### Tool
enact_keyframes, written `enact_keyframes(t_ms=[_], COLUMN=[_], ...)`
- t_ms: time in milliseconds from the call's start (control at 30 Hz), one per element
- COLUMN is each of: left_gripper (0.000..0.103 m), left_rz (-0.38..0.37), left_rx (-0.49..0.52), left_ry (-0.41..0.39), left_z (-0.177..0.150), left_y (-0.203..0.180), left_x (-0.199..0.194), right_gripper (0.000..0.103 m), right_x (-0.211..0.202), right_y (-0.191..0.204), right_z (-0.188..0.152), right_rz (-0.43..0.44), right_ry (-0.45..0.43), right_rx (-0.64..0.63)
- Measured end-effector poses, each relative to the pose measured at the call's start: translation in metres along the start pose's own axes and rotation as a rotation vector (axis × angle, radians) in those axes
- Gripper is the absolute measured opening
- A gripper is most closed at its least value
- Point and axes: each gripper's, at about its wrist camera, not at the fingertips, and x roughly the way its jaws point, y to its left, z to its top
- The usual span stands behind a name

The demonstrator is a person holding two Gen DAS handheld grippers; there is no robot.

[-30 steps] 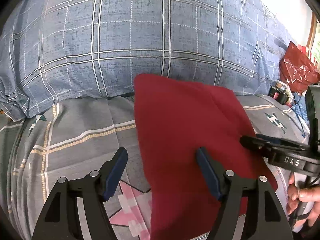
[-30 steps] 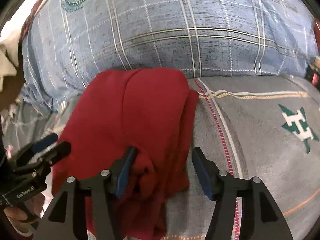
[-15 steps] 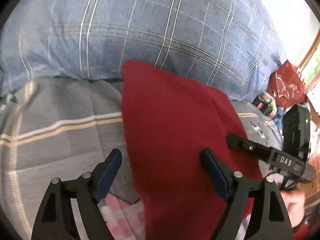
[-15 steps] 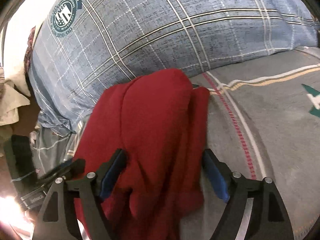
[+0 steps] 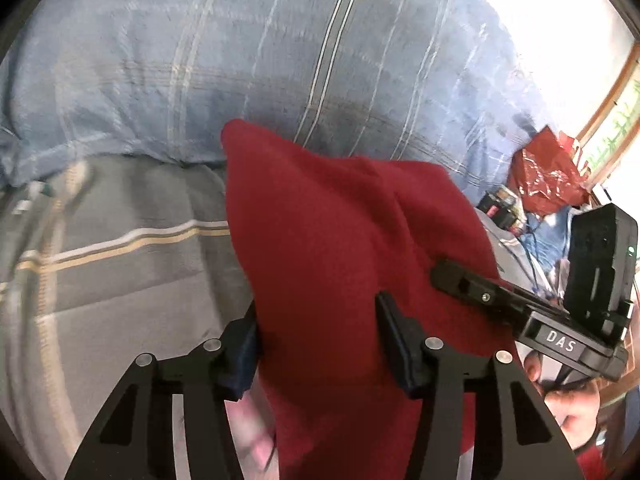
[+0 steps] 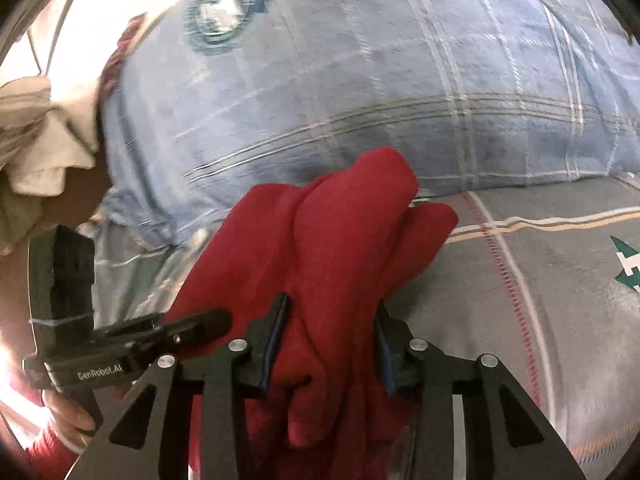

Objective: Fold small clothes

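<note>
The red garment (image 5: 344, 264) fills the lower centre of both wrist views, lying bunched on the grey bedspread (image 5: 132, 280) in front of the blue plaid pillow (image 6: 400, 80). The left gripper (image 5: 320, 334) and right gripper (image 6: 330, 338) have just been closing, and the fingers of each now pinch its cloth.

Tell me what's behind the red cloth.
Behind the red cloth lies a blue plaid pillow, on grey bedding. The pillow's lower middle is covered.
</note>
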Motion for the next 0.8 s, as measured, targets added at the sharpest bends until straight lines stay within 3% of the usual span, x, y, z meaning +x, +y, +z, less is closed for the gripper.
enact_keyframes(t_ms=[133,233,367,433,600,700,800], left_gripper=[0.052,0.053,0.055,0.058,0.063,0.067,0.07], left_rz=[0.057,0.117,0.187,0.203,0.26,0.323,0.337], left_rx=[0.011,0.002,-0.017,-0.023,0.01,0.041,0.025], left_ry=[-0.017,-0.005,0.04,0.024,-0.048,-0.093,-0.11], left_z=[-0.024,-0.048,-0.08,-0.089,-0.094,-0.103,-0.114], left_y=[0.005,0.01,0.019,0.023,0.012,0.003,-0.004], left_x=[-0.05,-0.065,-0.056,-0.054,-0.07,-0.082,-0.089], right_gripper=[0.039,0.039,0.045,0.055,0.058,0.054,0.045], right_x=[-0.016,-0.014,0.007,0.016,-0.027,-0.048,-0.051], right_y=[0.031,0.051,0.062,0.062,0.074,0.096,0.115], right_z=[-0.013,-0.031,-0.055,-0.065,-0.073,-0.077,-0.089], right_rz=[0.066,0.109,0.072,0.0,-0.077,-0.045,-0.007], right_ry=[0.026,0.059,0.15,0.181,0.089,0.058,0.062], right_rx=[-0.033,-0.052,-0.066,-0.084,-0.14,-0.212,-0.281])
